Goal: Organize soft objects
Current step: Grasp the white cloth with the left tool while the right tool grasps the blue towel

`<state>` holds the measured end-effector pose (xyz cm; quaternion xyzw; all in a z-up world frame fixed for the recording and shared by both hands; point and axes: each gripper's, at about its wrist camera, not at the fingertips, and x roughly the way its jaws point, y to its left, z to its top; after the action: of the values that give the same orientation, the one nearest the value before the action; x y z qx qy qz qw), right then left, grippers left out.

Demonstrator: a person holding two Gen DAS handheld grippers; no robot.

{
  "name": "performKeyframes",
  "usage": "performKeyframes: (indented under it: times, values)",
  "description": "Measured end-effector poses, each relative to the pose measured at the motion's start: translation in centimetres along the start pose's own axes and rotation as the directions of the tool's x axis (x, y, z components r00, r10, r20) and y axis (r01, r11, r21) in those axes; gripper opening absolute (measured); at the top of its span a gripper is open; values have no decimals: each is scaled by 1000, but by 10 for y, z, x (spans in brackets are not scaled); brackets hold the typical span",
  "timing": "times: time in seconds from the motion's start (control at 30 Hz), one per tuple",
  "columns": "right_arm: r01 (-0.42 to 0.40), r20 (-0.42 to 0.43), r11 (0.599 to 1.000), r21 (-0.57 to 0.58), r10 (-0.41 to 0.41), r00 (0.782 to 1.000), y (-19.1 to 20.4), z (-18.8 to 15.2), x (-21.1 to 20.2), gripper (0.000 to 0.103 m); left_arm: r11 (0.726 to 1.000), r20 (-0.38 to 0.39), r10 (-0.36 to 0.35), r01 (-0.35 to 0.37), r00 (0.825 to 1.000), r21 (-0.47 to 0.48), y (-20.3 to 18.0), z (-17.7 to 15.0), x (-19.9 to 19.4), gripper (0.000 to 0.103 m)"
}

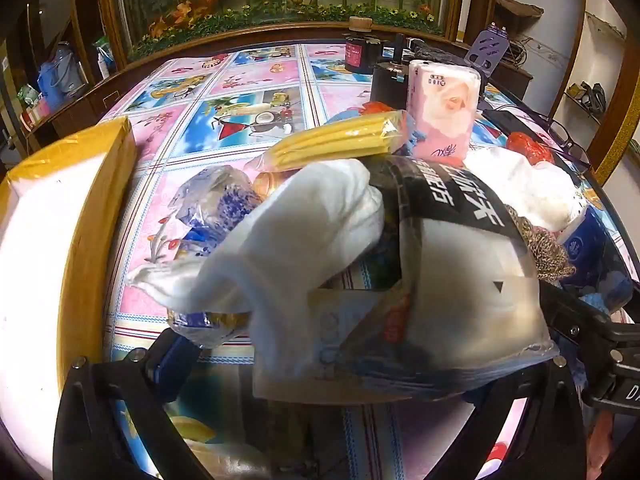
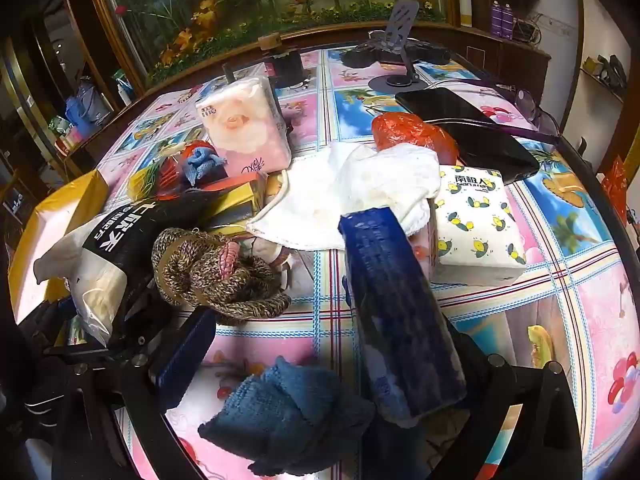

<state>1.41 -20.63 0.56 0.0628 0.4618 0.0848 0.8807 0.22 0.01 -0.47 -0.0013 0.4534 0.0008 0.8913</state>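
Note:
My left gripper (image 1: 332, 364) stands open at the near edge of the table. A white and black plastic bag (image 1: 460, 248) with a white cloth (image 1: 304, 220) draped over it lies across the gap between the fingers; the right finger is hidden behind it. The left pad (image 1: 176, 360) stands apart from the bag. My right gripper (image 2: 336, 344) is open too. A dark blue pack (image 2: 400, 312) leans between its fingers near the right one, and a blue knitted cloth (image 2: 288, 412) lies lower down. A brown knitted piece (image 2: 216, 272) lies beside the left finger.
A yellow-rimmed box (image 1: 60, 220) stands at the left. A pink tissue pack (image 1: 442, 108), a yellow pack (image 1: 340, 140), a bee-print tissue pack (image 2: 476, 224), a white cloth pile (image 2: 360, 192) and a red bag (image 2: 412, 136) crowd the middle. A phone (image 2: 472, 128), glasses (image 2: 532, 108) and a phone stand (image 2: 400, 40) sit behind.

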Motion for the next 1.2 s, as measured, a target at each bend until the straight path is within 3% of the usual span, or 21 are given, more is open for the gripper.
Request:
performKeyframes:
  times: [0.8, 0.9, 0.97, 1.2]
  values:
    - [-11, 3, 1000, 8, 11, 1000, -3, -2, -1, 102, 1000, 0, 1, -1, 1000, -1, -1, 1, 2, 103]
    - [-34, 13, 999, 26, 34, 999, -3, -1, -4, 102, 999, -30, -23, 24, 999, 33, 0, -1, 0, 103]
    - [-91, 30, 995, 50, 90, 996, -6, -4, -10, 103, 999, -35, -38, 38, 999, 19, 5, -3, -6, 103]
    - [-195, 51, 976, 100, 191, 980, -12, -8, -16, 102, 980, 3, -189, 189, 982, 65, 13, -29, -56, 103]
